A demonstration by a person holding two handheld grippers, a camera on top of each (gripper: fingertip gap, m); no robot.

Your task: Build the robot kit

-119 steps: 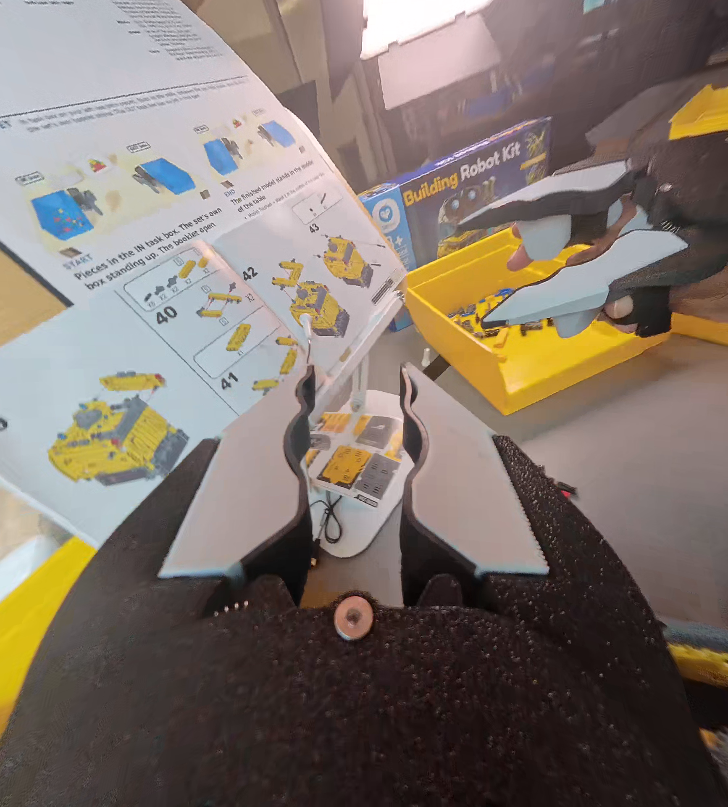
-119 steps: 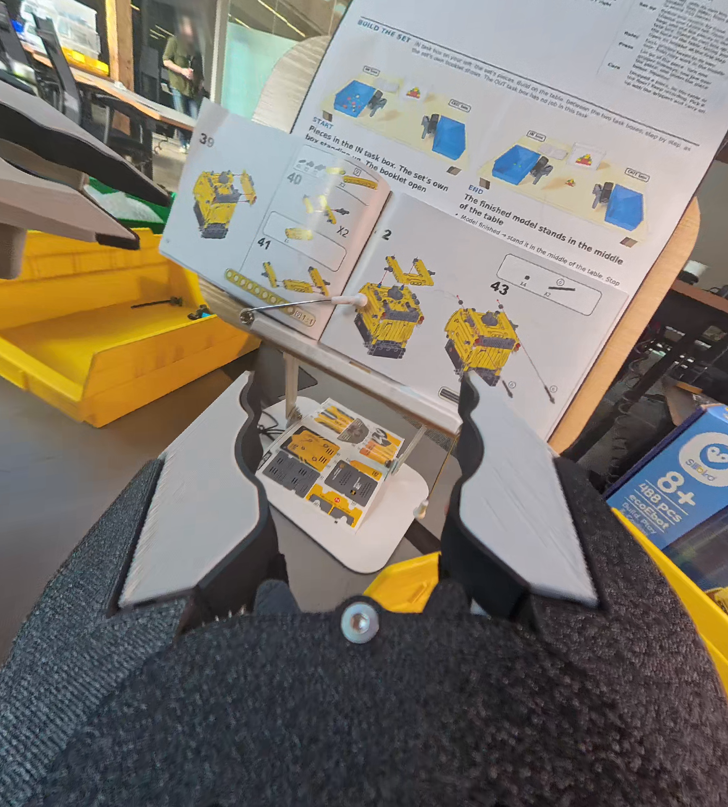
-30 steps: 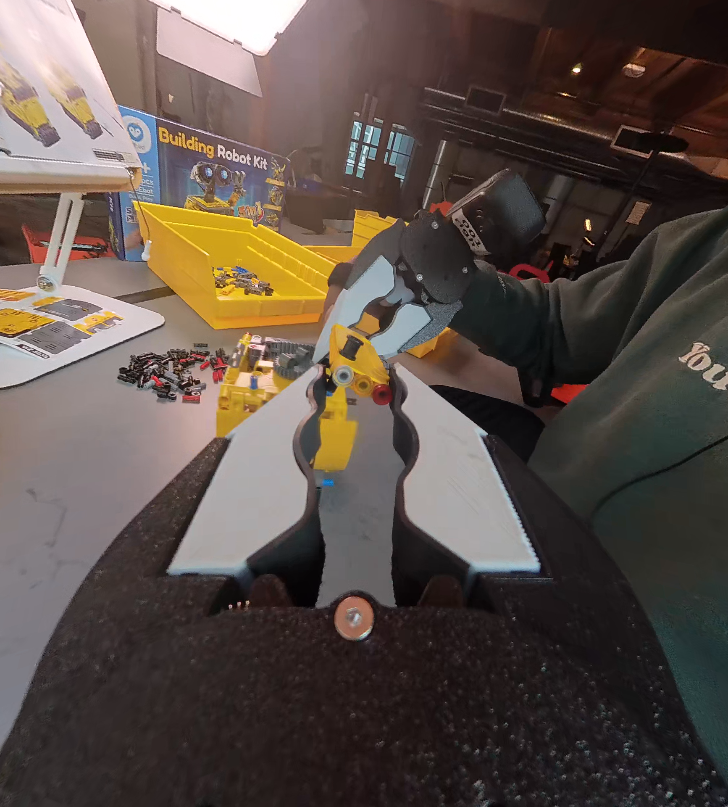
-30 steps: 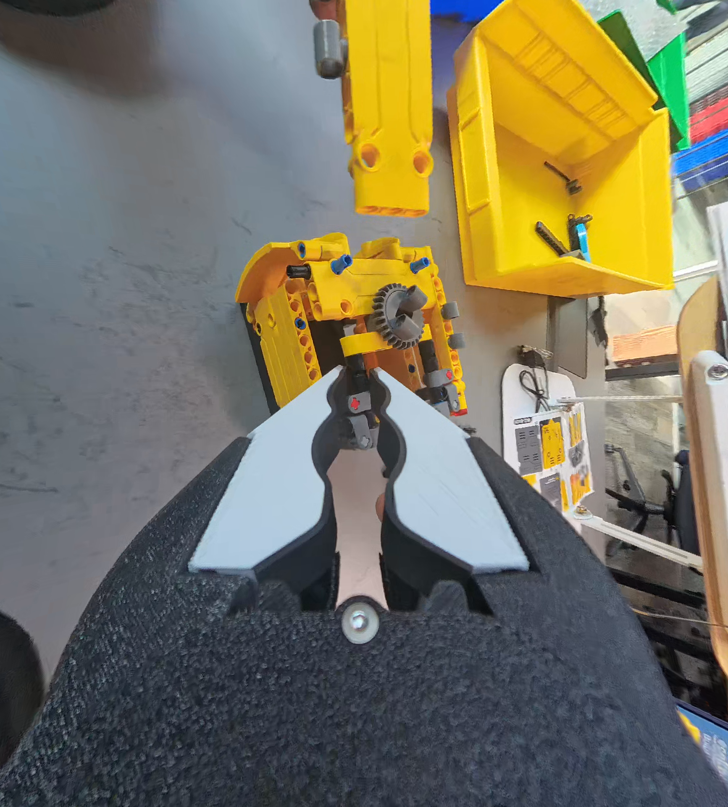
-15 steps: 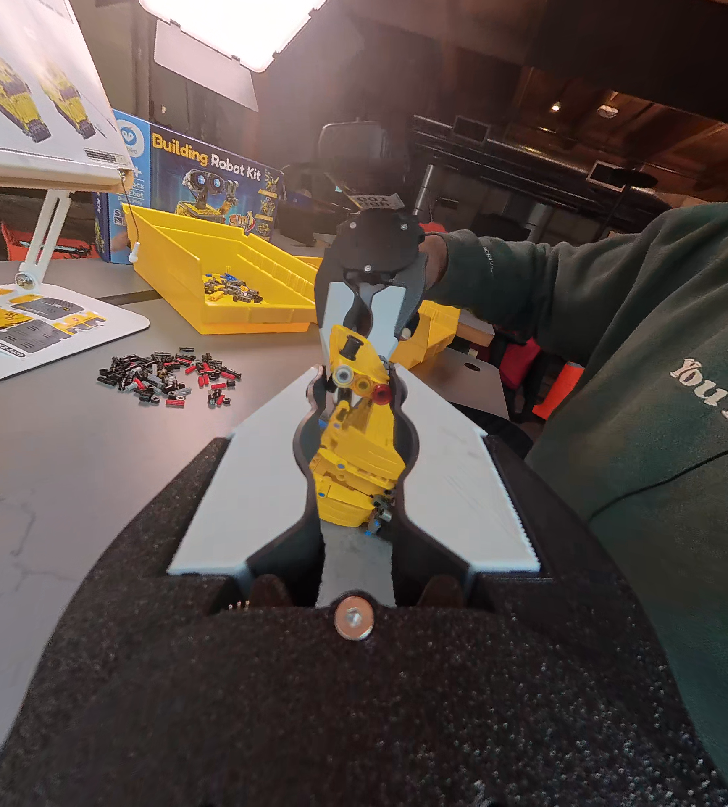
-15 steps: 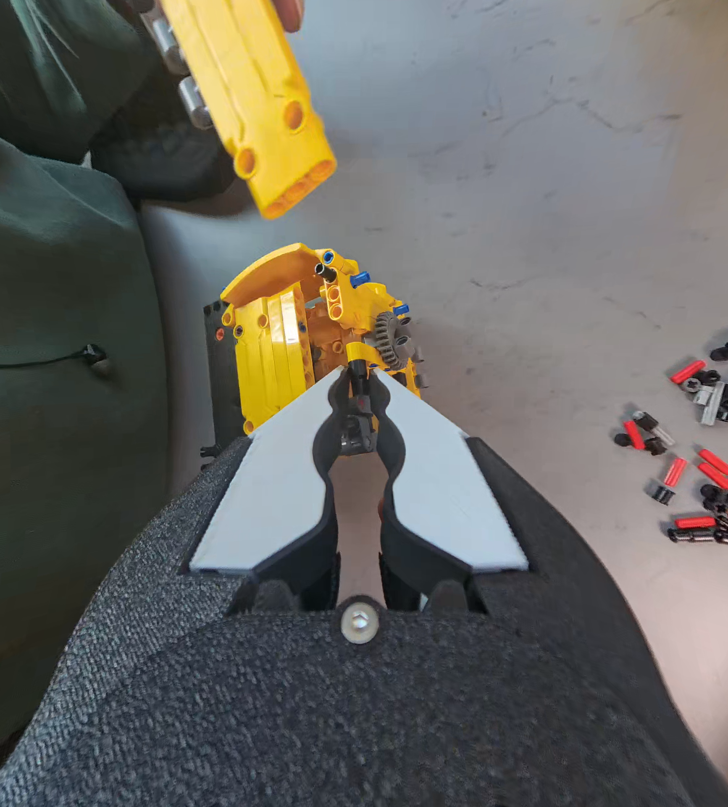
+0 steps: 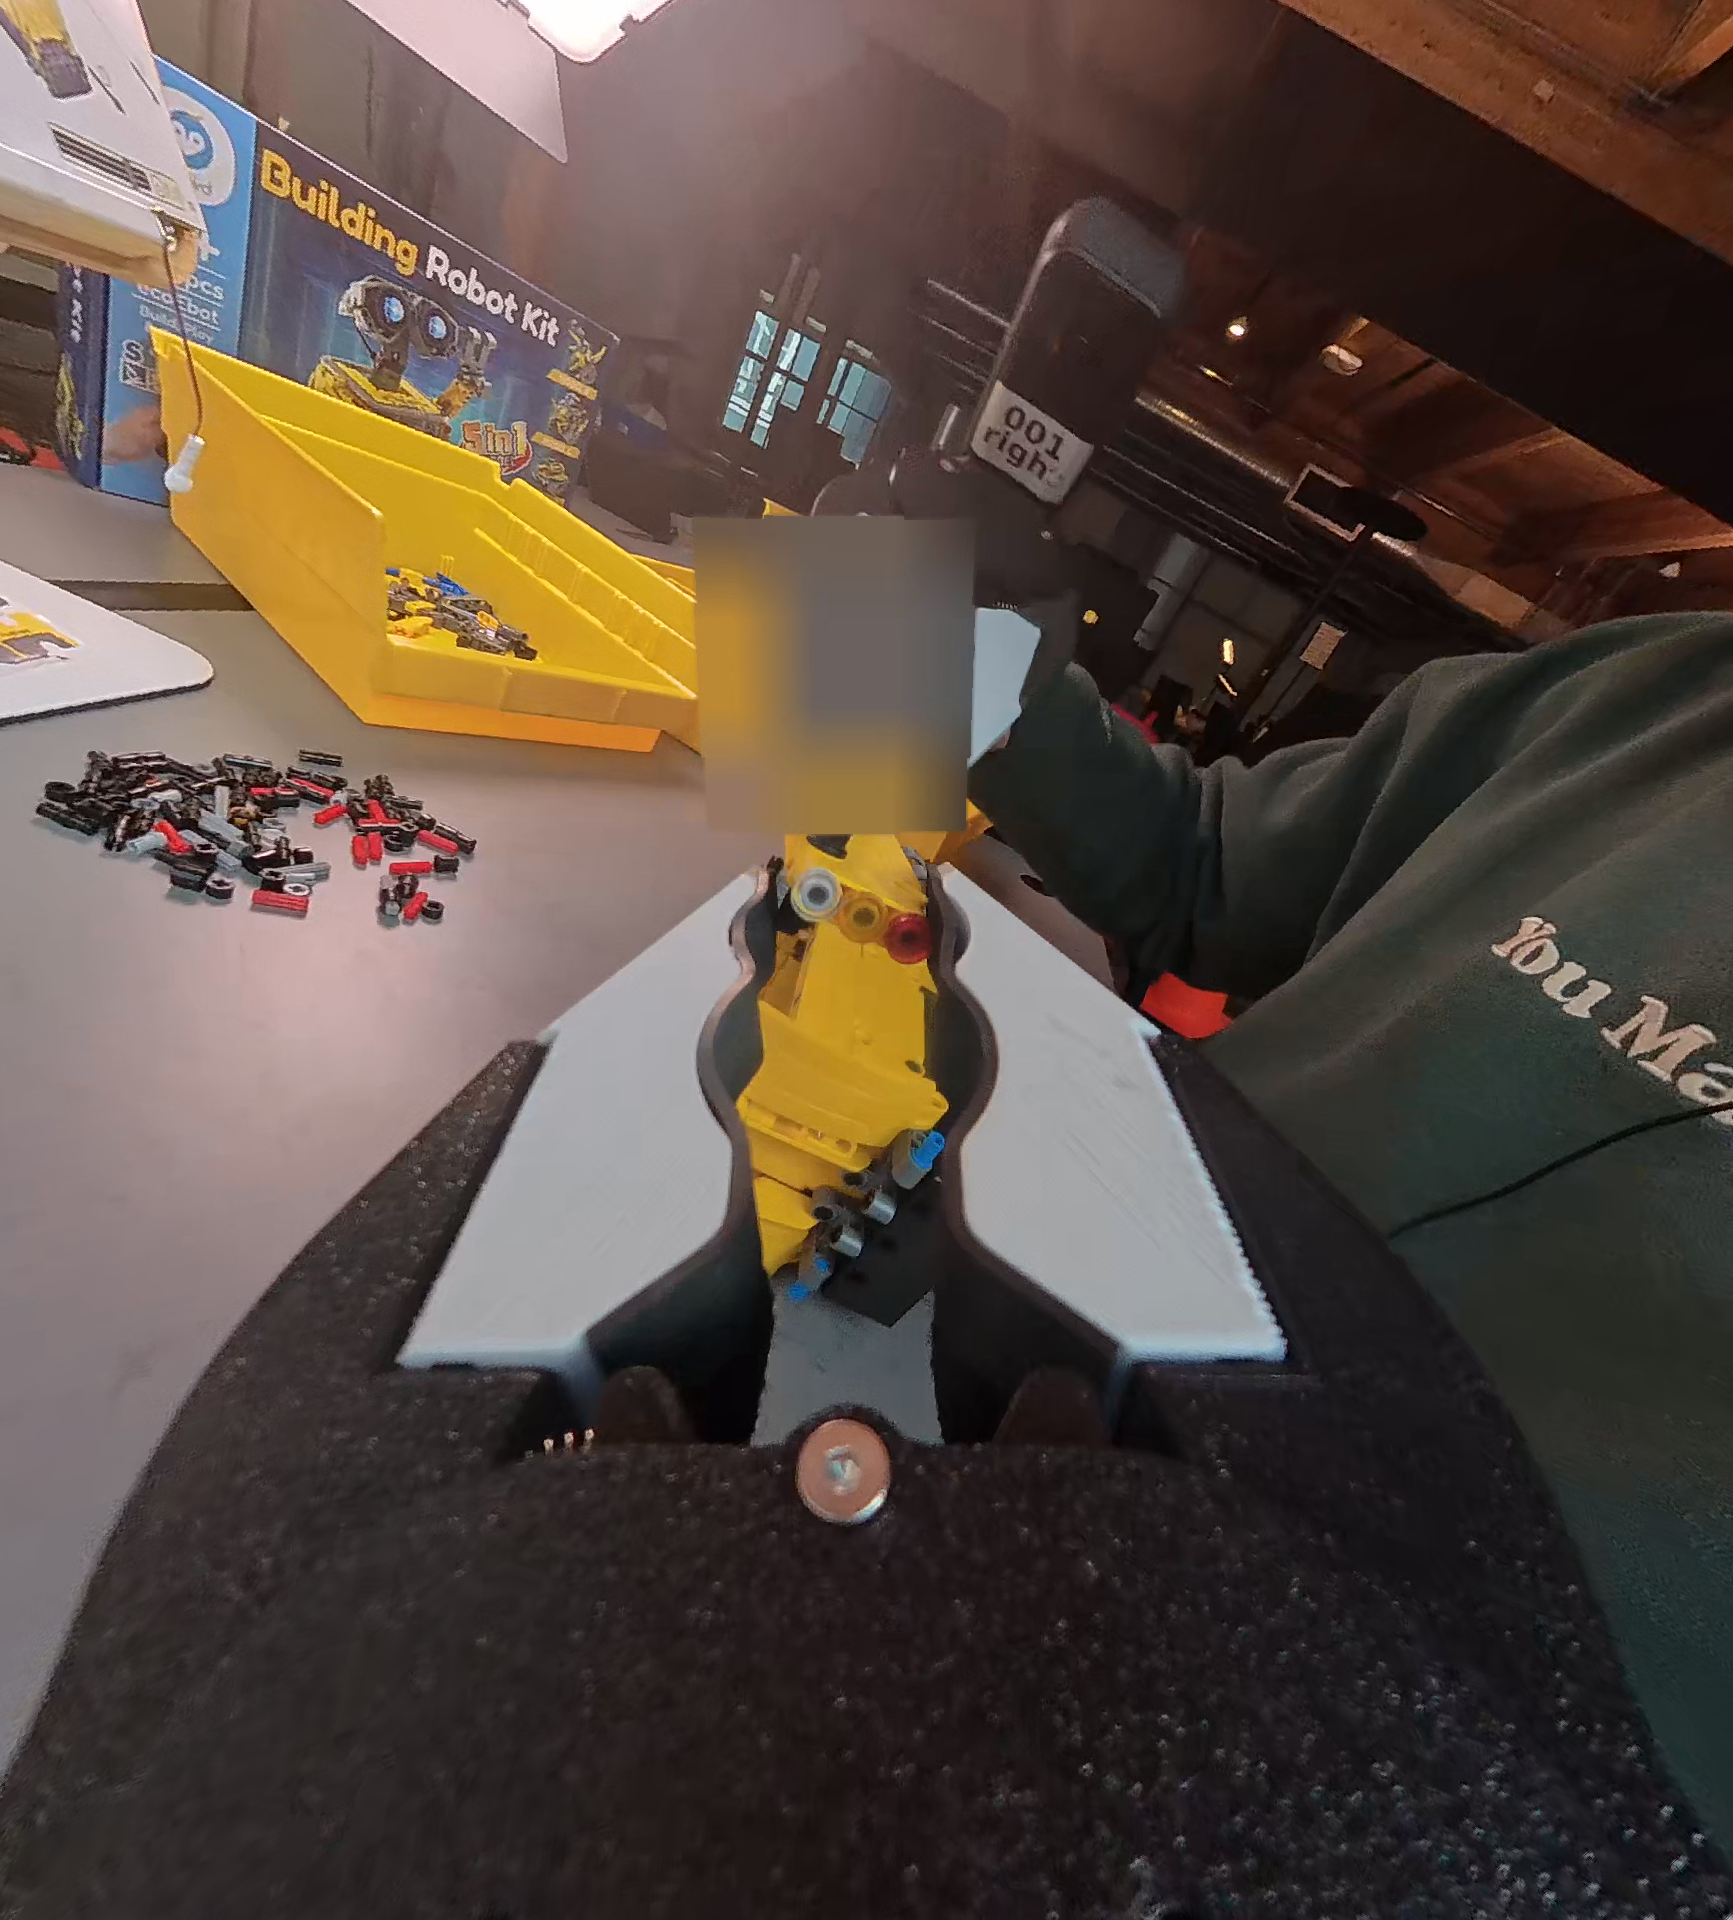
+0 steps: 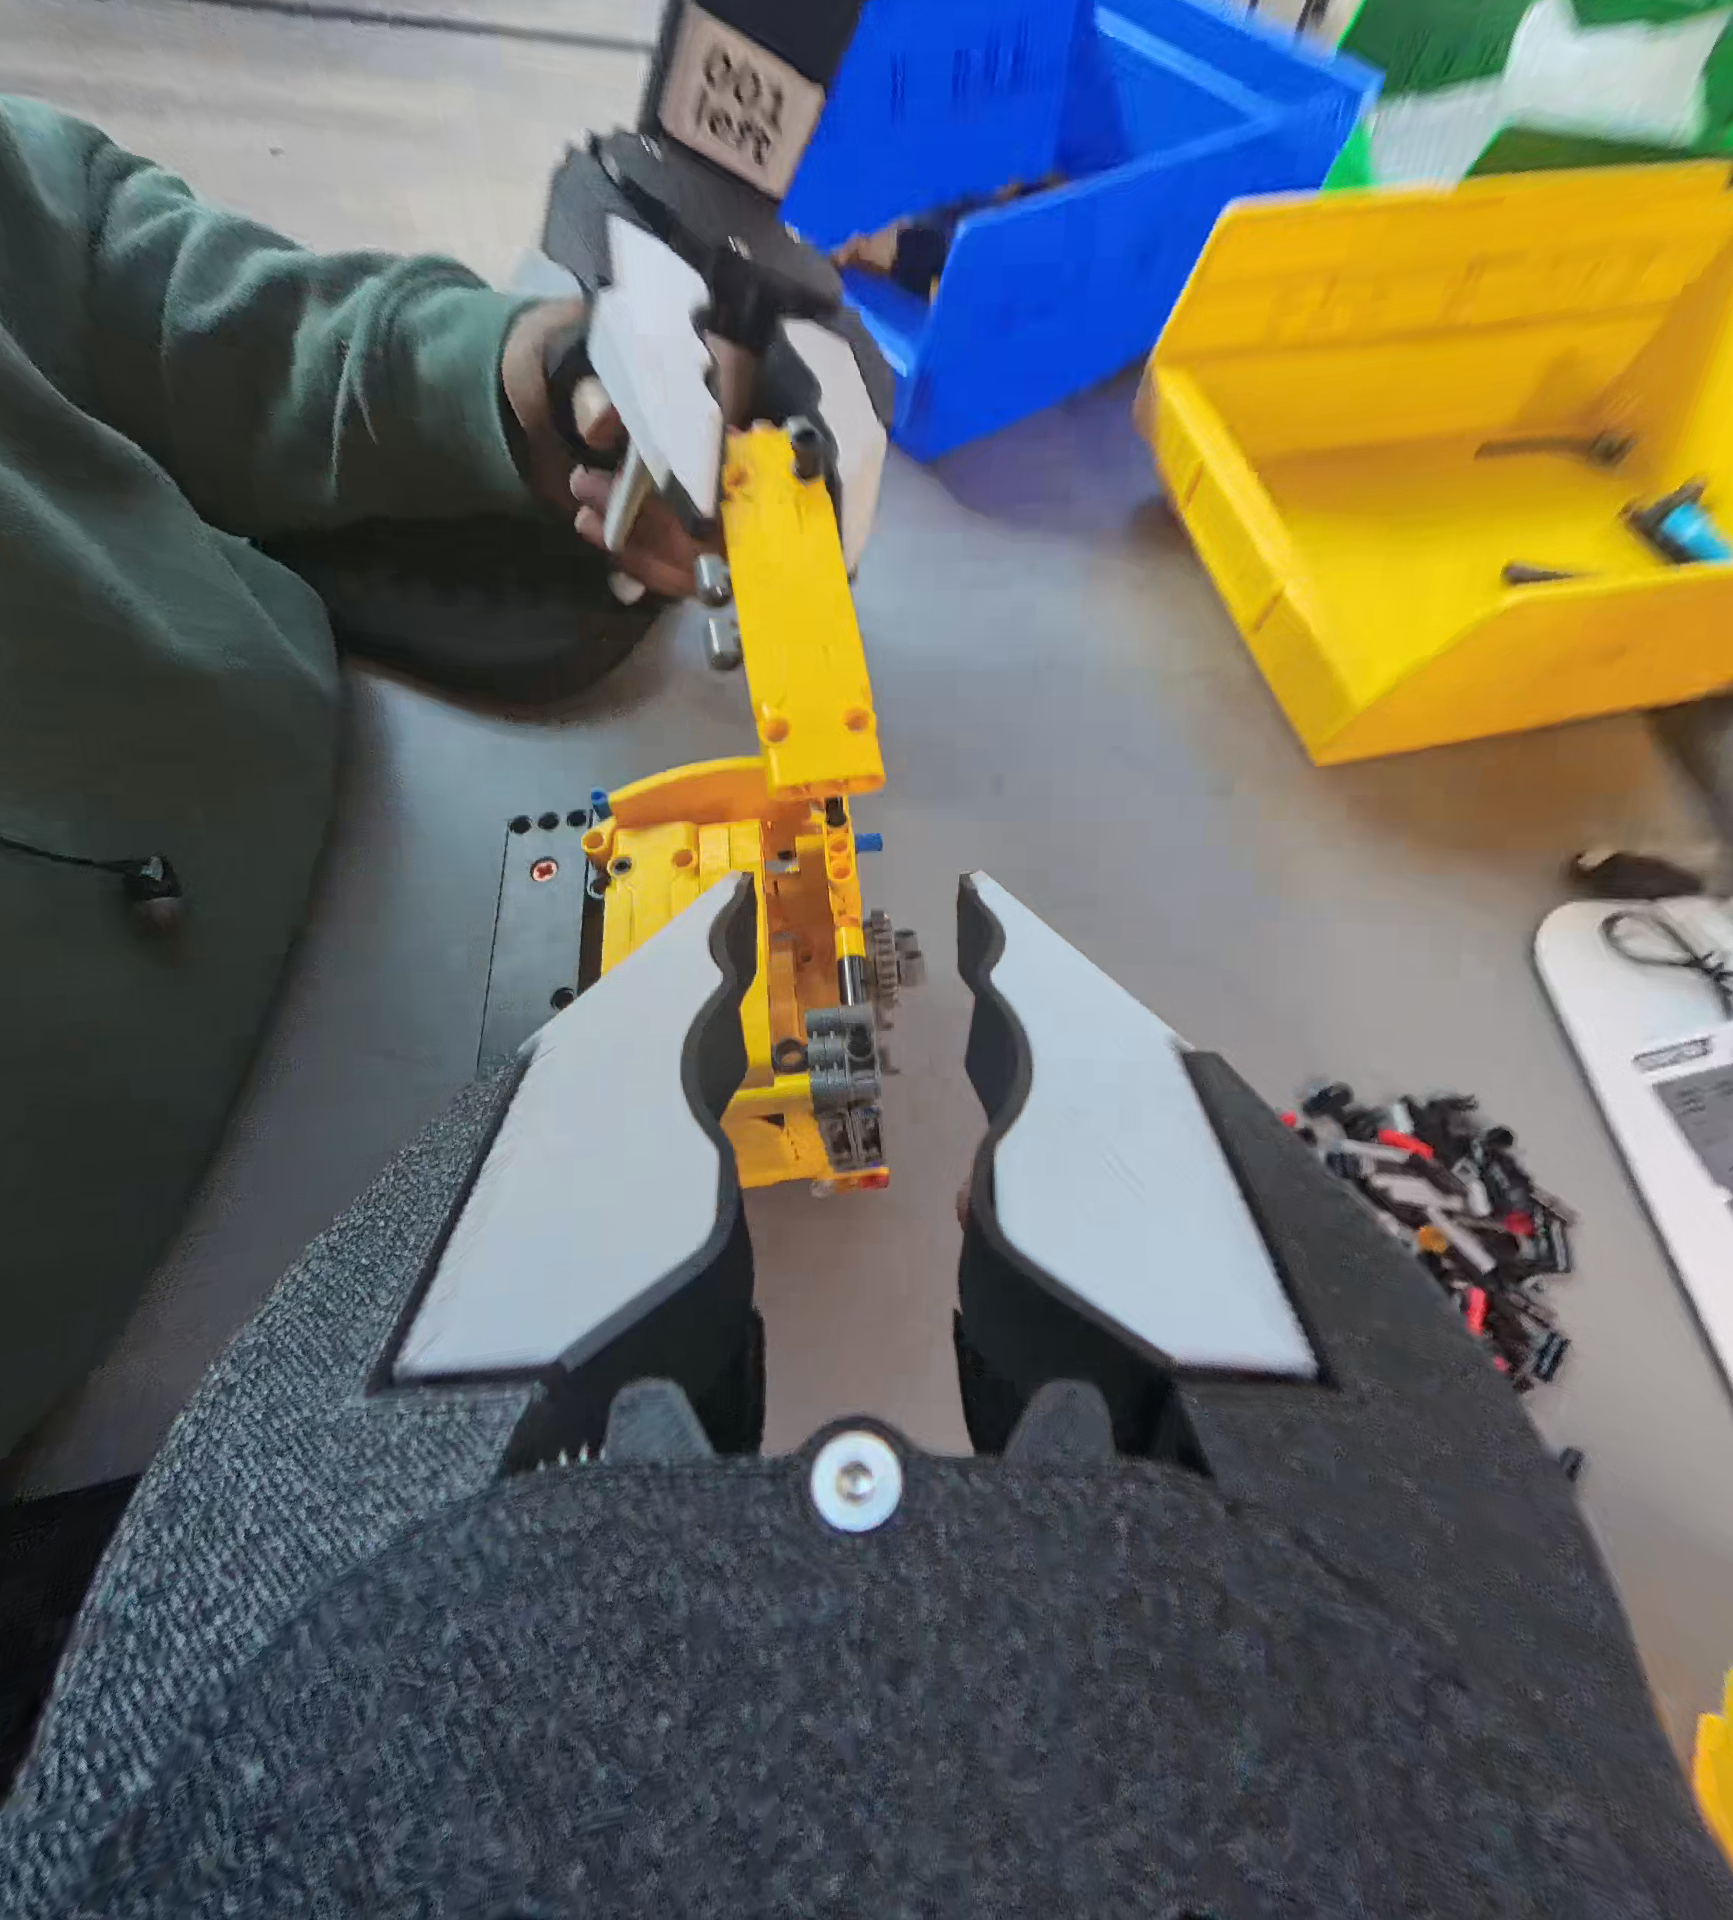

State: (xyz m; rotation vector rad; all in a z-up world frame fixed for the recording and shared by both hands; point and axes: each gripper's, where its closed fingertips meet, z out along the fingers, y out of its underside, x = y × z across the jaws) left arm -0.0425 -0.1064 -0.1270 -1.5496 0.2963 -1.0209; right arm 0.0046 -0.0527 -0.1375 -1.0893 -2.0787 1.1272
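Above the grey table [image 8: 1205, 831], left gripper [image 7: 846, 914] grips a yellow panel [image 8: 800, 603]; right gripper [image 8: 851, 894], fingers apart, apparently empty.

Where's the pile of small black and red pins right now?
Right wrist view: the pin pile lies on the table right of the open right tool, beside the white sheet.

Bare table [image 8: 1101, 727] ahead, yellow bin [image 8: 1464, 665] right, loose pins [image 8: 1444, 1195] beside, sleeve [image 8: 114, 582] left

right gripper [image 8: 851, 894] now off the yellow model [image 8: 789, 997]
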